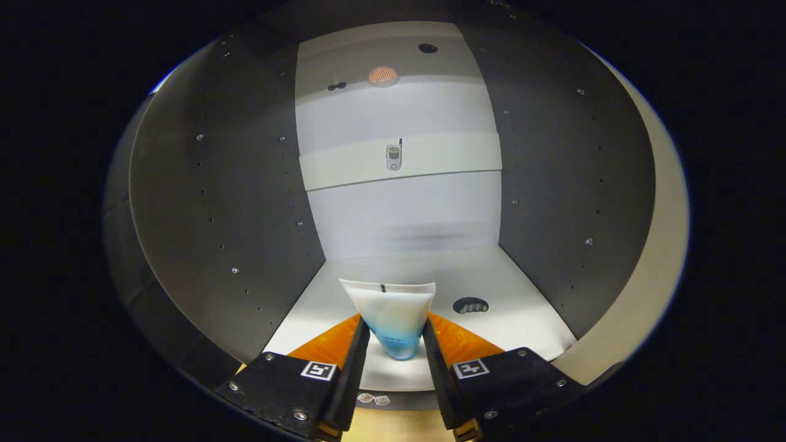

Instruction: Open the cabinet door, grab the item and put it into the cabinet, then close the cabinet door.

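A white squeeze tube with a blue lower part [393, 319] stands between my fingers, its flat crimped end pointing away from me. My gripper [396, 334] is shut on the tube, both fingers pressing its sides. The tube hangs just inside the open cabinet [227, 202], over the front of the white bottom shelf [509, 288]. The cabinet has dark side walls and a white back panel. Higher up, a white shelf [344, 169] carries a small grey phone-like object [393, 157].
A round cable hole [470, 305] is cut in the bottom shelf to the right of the tube. The cabinet's pale front edge [657, 245] curves along the right. A strip of wooden surface [399, 426] lies below the fingers.
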`<state>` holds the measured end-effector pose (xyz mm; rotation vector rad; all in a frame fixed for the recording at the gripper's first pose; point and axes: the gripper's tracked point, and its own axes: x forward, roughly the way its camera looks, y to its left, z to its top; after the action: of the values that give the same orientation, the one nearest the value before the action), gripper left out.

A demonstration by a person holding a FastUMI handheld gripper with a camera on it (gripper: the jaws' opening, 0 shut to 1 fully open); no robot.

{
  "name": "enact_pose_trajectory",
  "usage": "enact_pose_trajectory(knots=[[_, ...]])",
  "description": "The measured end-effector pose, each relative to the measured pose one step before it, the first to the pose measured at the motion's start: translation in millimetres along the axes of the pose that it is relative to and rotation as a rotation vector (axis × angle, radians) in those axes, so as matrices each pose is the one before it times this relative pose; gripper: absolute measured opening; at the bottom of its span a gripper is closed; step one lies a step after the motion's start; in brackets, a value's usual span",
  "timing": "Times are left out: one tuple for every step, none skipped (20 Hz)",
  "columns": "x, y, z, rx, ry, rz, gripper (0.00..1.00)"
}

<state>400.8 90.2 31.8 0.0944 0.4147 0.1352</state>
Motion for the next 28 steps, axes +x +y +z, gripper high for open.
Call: enact_pose_trajectory(knots=[[0.04, 2.46, 0.77, 0.00384, -0.00092, 0.00805, 0.55], [-0.54, 1.12, 1.18, 0.00063, -0.00300, 0.00522, 0.58], [-1.75, -1.36, -0.28, -0.00555, 0.00020, -0.00587, 0.61], [-2.95, -2.45, 0.78, -0.00995, -0.00267, -0.00990, 0.65], [-2.77, -3.13, 0.96, -0.01096, -0.00572, -0.00855, 0.69], [-4.20, -1.85, 2.74, -0.00972, -0.01063, -0.00768, 0.75], [-5.50, -1.12, 2.68, -0.00757, -0.01169, -0.00475, 0.79], [-7.13, -0.92, 4.59, -0.00408, -0.01667, -0.00245, 0.85], [-9.08, 0.29, 4.38, -0.00380, -0.01943, -0.00015, 0.88], [-9.85, 0.86, 4.48, -0.00581, -0.01889, 0.00117, 0.92], [-10.30, 1.19, 5.27, -0.00834, -0.02191, 0.00246, 0.93], [-11.60, 0.81, 4.87, -0.00983, -0.02310, 0.00106, 0.93], [-12.36, 0.80, 4.78, -0.01013, -0.02198, -0.00018, 0.93], [-11.90, 1.00, 4.55, -0.00840, -0.02070, 0.00220, 0.93], [-12.12, 0.91, 3.73, -0.00712, -0.01661, 0.00326, 0.93], [-13.72, 1.08, 4.55, -0.00406, -0.01434, 0.00307, 0.93], [-13.28, 1.39, 3.91, 0.00018, -0.01665, 0.00445, 0.93], [-13.65, 0.58, 3.90, 0.00217, -0.01584, 0.00357, 0.93], [-14.53, 0.09, 2.61, 0.00453, -0.01311, 0.00453, 0.93], [-13.58, 1.31, 2.79, 0.00486, -0.01352, 0.00705, 0.93], [-17.22, -0.37, 1.66, 0.00161, -0.01095, 0.00343, 0.93], [-14.68, -1.62, 0.72, 0.00000, -0.00861, -0.00215, 0.93], [-11.11, -1.34, -0.14, 0.00133, -0.00922, 0.00090, 0.93], [-12.66, -2.20, 0.95, 0.00242, -0.00663, -0.00395, 0.93], [-13.01, -2.06, 0.45, 0.00413, -0.00907, -0.00141, 0.93], [-11.38, -1.00, 0.33, 0.00058, -0.00752, -0.00145, 0.93], [-11.25, -2.38, -2.28, -0.00284, -0.00154, 0.00039, 0.93], [-12.81, -1.67, -0.52, -0.00239, -0.00202, 0.00148, 0.93]])
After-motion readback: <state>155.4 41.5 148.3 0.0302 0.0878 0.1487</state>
